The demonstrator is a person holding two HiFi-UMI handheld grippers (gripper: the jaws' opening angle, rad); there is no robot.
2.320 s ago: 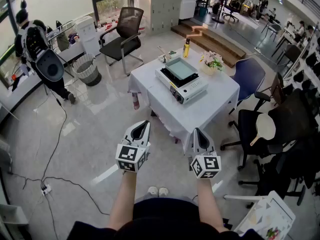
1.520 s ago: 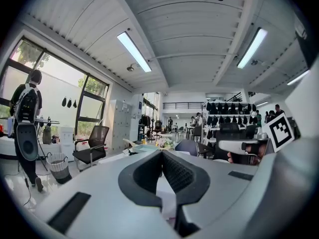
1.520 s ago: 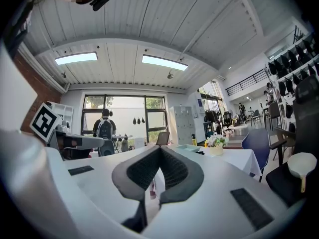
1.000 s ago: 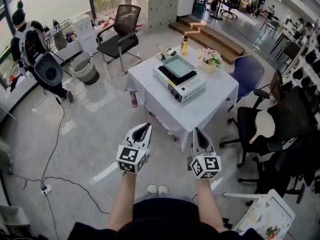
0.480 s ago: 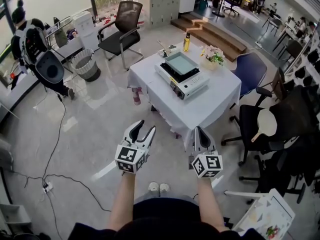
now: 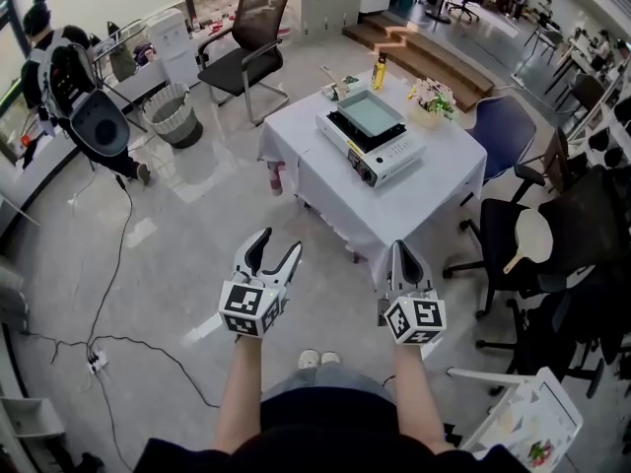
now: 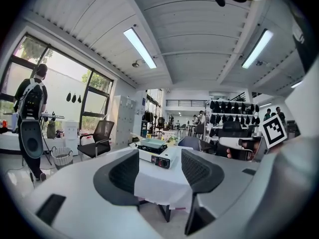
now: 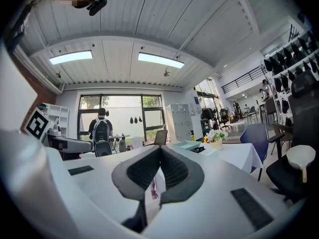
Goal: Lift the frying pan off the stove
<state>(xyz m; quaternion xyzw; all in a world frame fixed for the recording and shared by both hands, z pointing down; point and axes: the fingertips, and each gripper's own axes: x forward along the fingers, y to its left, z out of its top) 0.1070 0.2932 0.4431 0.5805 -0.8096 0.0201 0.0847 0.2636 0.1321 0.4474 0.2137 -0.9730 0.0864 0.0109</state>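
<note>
**Frying pan on the stove, both tools well short of it**

Head view: the square, pale frying pan (image 6: 372, 113) sits on the stove (image 6: 386, 156) on the white tabletop (image 6: 424, 200), upper centre. The left hand-held gripper (image 6: 277, 242), lower left, has just been opening its jaws, with nothing between them. The right hand-held gripper (image 6: 399, 247) is closed and empty.

Left gripper view: the spread jaws frame the distant pan.

Right gripper view: the jaws meet, with the pan far off at centre right.

The pan looks rigid, fairly light and slick. No handle can be made out, so a rim grip seems likely.
</note>
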